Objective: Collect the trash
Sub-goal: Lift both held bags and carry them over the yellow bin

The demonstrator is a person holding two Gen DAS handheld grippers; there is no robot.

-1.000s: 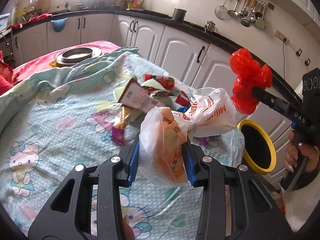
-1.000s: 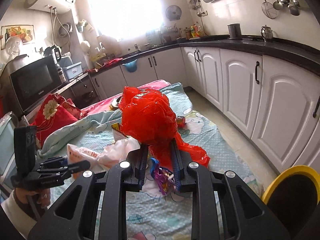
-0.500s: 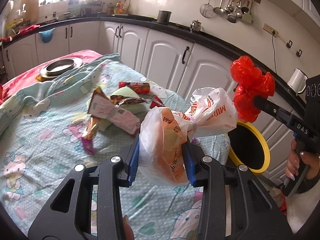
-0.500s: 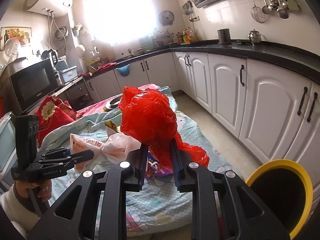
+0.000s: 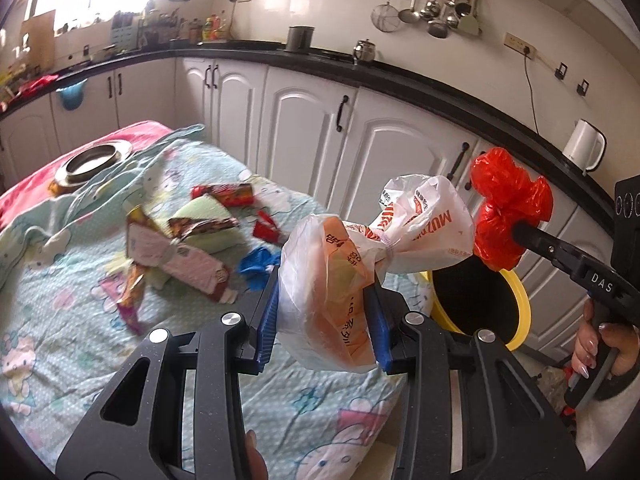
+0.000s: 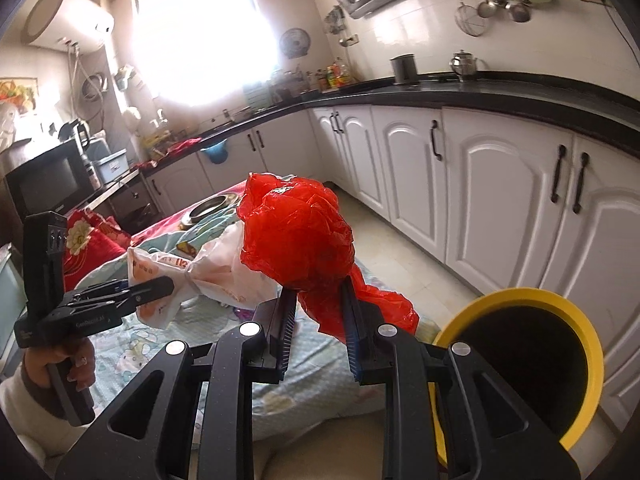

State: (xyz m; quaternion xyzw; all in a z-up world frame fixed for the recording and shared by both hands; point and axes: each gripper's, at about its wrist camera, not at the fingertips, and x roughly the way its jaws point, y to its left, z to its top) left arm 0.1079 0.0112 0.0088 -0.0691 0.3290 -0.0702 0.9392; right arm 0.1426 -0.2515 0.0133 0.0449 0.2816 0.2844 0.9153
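Note:
My left gripper [image 5: 324, 312] is shut on a white plastic bag [image 5: 360, 256] with orange print, knotted in the middle and held above the table's near corner. My right gripper [image 6: 318, 308] is shut on a crumpled red plastic bag [image 6: 298, 232]. In the left wrist view the red bag [image 5: 508, 208] hangs just right of the white one, over the yellow-rimmed bin [image 5: 520, 312]. From the right wrist, the bin [image 6: 532, 344] stands on the floor at lower right and the white bag [image 6: 208, 268] shows at left. Several wrappers [image 5: 180, 248] lie on the cartoon-print tablecloth [image 5: 60, 280].
White cabinets [image 5: 312, 128] under a black counter run behind the table and bin. A metal dish [image 5: 94, 158] sits at the table's far end. A microwave [image 6: 44, 180] and red cushion [image 6: 92, 236] are at left. A hand [image 5: 600, 344] grips the right tool.
Both grippers have carried their bags sideways toward the yellow bin, which now looms larger at the right. The wrappers on the table have slid left in view. Neither grip has altered.

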